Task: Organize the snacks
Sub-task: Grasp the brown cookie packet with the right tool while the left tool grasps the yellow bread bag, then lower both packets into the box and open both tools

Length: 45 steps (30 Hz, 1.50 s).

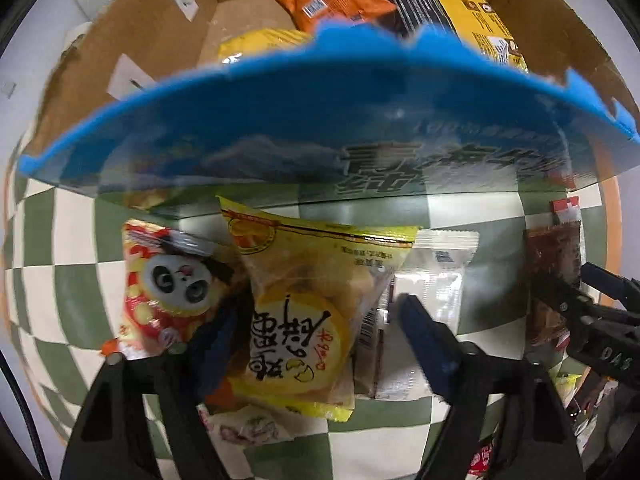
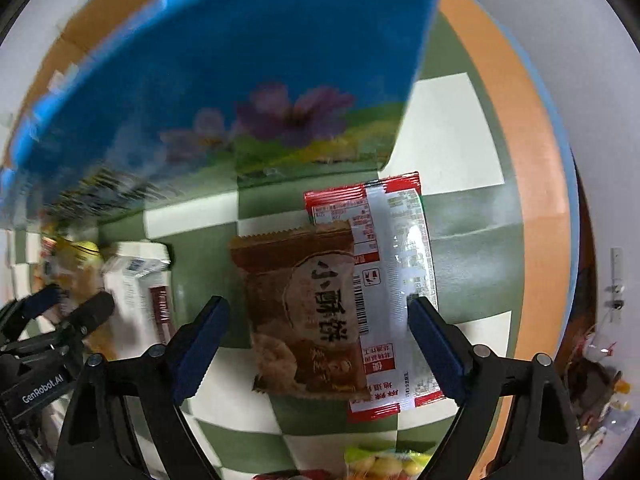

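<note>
Straddling a yellow pack (image 1: pixel 296 320), the left gripper (image 1: pixel 312 320) gapes; the right gripper (image 2: pixel 318 320) gapes around a brown pack (image 2: pixel 304 312).

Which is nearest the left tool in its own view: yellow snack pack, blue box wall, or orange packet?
1. Yellow snack pack, between the left tool's fingers.
2. Blue box wall, just beyond it.
3. Orange packet, inside the box, farthest.

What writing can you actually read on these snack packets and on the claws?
"小酥饼": brown packet between the right claw's open fingers.
"GenRobot.AI": the left claw's body, seen from the right.
"DAS": the right claw's body, partly cut off.
Yellow packet, blue box, red-and-white packet: print too blurred or small.
</note>
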Tool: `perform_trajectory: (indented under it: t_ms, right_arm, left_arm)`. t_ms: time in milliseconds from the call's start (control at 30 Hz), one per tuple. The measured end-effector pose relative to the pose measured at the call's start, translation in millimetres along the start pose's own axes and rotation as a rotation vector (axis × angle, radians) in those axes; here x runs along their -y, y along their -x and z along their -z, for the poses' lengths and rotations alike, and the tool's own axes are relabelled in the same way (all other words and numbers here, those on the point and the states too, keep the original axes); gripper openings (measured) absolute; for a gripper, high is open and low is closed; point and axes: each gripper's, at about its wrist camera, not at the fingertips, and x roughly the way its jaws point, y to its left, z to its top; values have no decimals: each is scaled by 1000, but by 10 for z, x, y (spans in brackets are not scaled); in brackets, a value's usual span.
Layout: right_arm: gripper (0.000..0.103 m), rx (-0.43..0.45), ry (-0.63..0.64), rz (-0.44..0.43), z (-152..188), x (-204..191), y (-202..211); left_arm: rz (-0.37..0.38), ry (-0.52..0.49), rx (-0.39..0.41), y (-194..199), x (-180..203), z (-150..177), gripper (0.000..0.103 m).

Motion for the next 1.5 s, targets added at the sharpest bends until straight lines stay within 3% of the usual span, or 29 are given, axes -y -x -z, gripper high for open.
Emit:
perform_trajectory:
  t_ms: [67, 167, 300, 500, 767, 967, 1167, 1333, 1500]
  right_arm:
    - [85, 14, 36, 52, 23, -66, -40]
    - [63, 49, 81, 114, 86, -130, -38]
    - [55, 69, 74, 107, 167, -100, 32]
    - [54, 85, 34, 16, 356, 17, 223]
    - [54, 154, 34, -99, 690, -34, 689]
    - [54, 249, 58, -188, 499, -107, 1357]
    - [54, 345, 97, -198, -130, -284, 1898]
    - [54, 352, 122, -98, -929, -256, 1835]
    - [54, 296, 131, -5, -1672, -268, 1504]
  left_arm:
    - [-4, 6, 17, 2, -6, 9, 48]
    - [-28, 3, 23, 14, -21, 62, 41]
    - [-20, 36, 33, 78, -97, 217, 38]
    - [19, 71, 74, 325, -157, 569, 37]
    - [111, 106, 190, 1048, -204, 853, 37]
    - [173, 80, 286, 1669, -199, 427, 37]
    - [196, 89, 318, 1859, -181, -346, 37]
    - [149, 90, 296, 1777, -308, -1094, 37]
    - [86, 105, 224, 1447, -429, -1777, 37]
